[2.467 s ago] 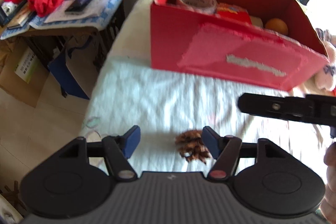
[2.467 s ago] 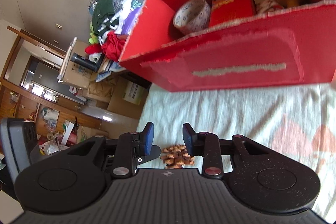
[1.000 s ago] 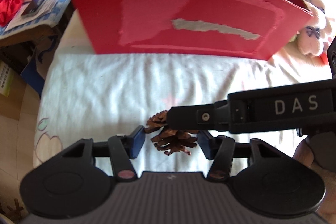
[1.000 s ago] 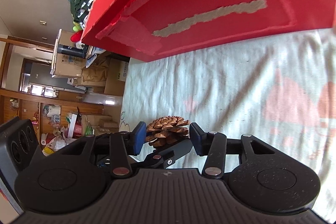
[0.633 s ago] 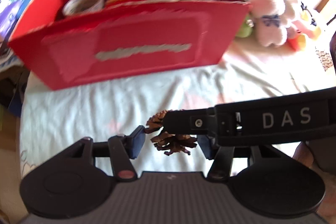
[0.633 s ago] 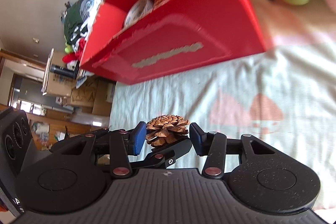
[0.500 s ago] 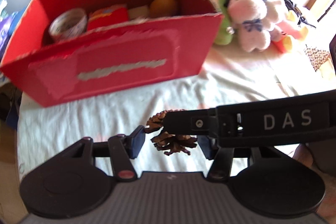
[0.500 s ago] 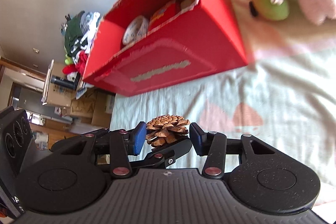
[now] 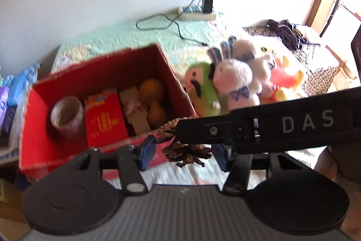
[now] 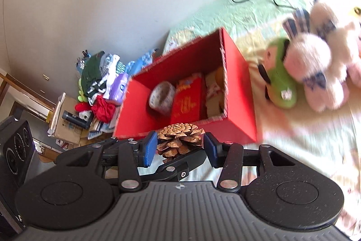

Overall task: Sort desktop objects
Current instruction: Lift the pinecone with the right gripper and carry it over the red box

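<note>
The right gripper [image 10: 179, 148] holds a pine cone [image 10: 179, 138] between its blue pads [image 10: 150, 148], the jaws closed to a middling gap set by the cone's width. In the left wrist view that gripper's black finger crosses in front of the cone [image 9: 185, 149], hiding its middle. The left gripper [image 9: 183, 153] brackets the same cone from the other side, but its pads stand clear of the scales, so its jaws look open and carry nothing; it seems to be there as a guard in case the cone slips.

The cone hangs above the white cloth, just near of the front wall of the red cardboard box [image 10: 239, 87], roughly level with the rim. That height suggests it is being carried over the wall to be dropped inside, where a tape roll [image 10: 162, 97], a red packet [image 10: 187, 103] and an orange fruit [image 9: 151, 89] already lie.

The cone is squat, so its long axis is hard to tell. In the right wrist view its open rosette of scales faces up and toward the box, with the narrower end pointing down and back toward the gripper body. Plush toys [image 10: 304, 73] sit right of the box.
</note>
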